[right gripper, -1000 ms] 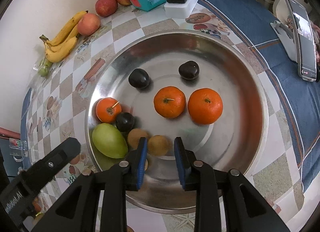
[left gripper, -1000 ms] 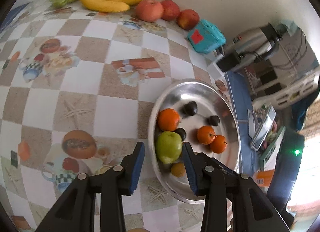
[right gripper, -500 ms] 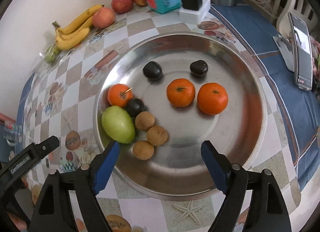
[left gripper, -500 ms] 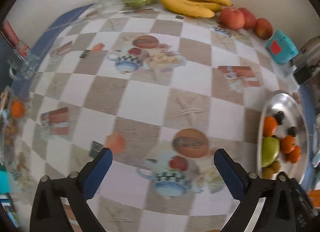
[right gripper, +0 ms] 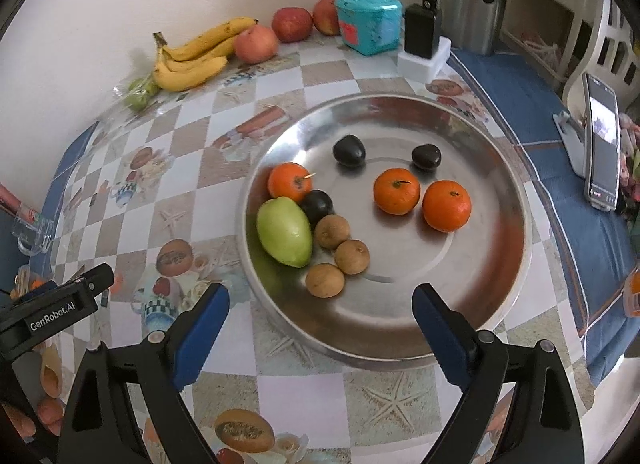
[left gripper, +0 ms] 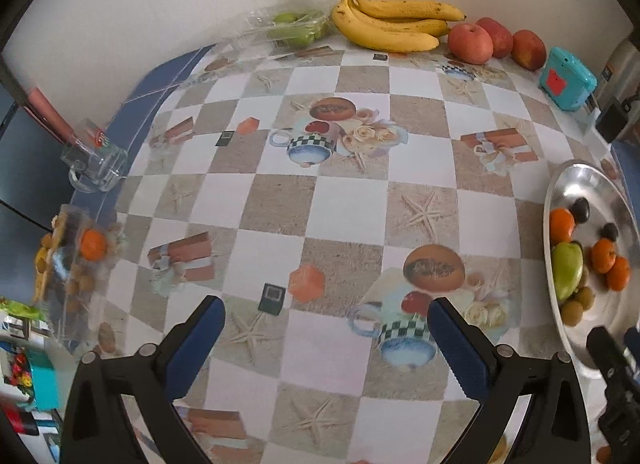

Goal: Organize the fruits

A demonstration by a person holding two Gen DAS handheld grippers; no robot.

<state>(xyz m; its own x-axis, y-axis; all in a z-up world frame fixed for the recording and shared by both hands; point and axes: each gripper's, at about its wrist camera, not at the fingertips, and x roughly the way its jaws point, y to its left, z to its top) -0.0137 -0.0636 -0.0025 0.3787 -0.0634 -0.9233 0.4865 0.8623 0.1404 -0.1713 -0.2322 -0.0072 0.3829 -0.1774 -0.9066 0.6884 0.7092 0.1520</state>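
A round steel tray [right gripper: 500,264] holds a green mango [right gripper: 284,232], three oranges [right gripper: 446,205], three dark plums [right gripper: 349,149] and three brown longans [right gripper: 325,280]. My right gripper [right gripper: 320,316] is open and empty, hovering above the tray's near rim. My left gripper [left gripper: 326,338] is open and empty over the checkered tablecloth, left of the tray [left gripper: 560,191]. A clear bag [left gripper: 76,264] with an orange and small brown fruits lies at the table's left edge. Bananas [left gripper: 388,23] and three apples [left gripper: 470,43] lie along the back wall.
A clear box of green fruit [left gripper: 296,25] sits by the bananas. A teal box [left gripper: 566,79] and a charger on a white block [right gripper: 424,51] stand at the back right. A glass mug [left gripper: 94,163] sits at the left edge. A phone on a stand [right gripper: 600,147] is at right.
Both grippers opened wide and pulled back from the tray. The left gripper swung left over the tablecloth, away from the mango; the right rose above the longans.
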